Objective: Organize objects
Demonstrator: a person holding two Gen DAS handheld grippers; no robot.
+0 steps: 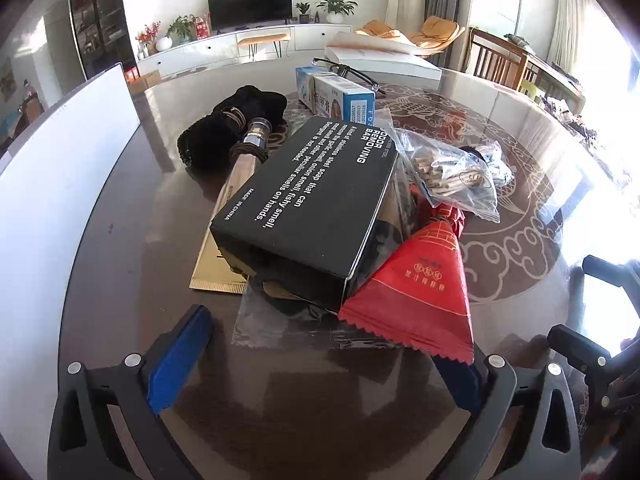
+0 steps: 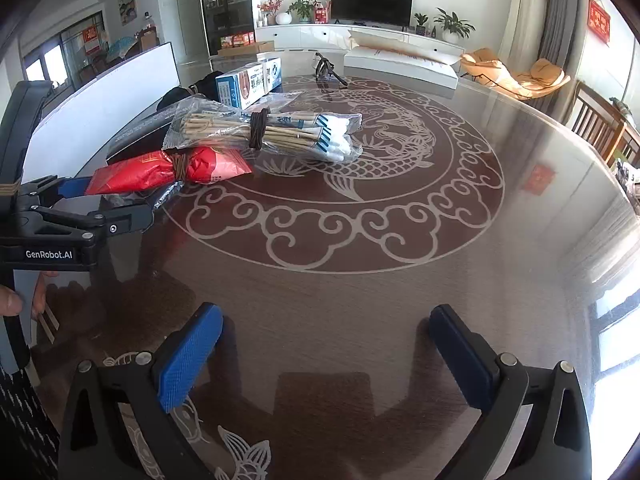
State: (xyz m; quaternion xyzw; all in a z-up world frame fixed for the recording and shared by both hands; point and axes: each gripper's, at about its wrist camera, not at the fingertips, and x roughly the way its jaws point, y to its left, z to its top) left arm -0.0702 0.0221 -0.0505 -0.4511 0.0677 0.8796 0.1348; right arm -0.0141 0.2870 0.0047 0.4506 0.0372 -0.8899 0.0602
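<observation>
A heap lies on the dark round table. A black "odor removing bar" box sits on top, over a gold flat packet and a clear plastic bag. A red triangular packet leans against the box, its lower corner beside my left gripper's right pad. A clear bag of tied sticks lies behind it. My left gripper stands open wide just in front of the heap, pressing on nothing. Over bare table to the right, my right gripper is open and empty.
Behind the heap are a blue-and-white carton, a black pouch and a pair of glasses. A white panel stands along the table's left edge. A flat white box lies at the far side.
</observation>
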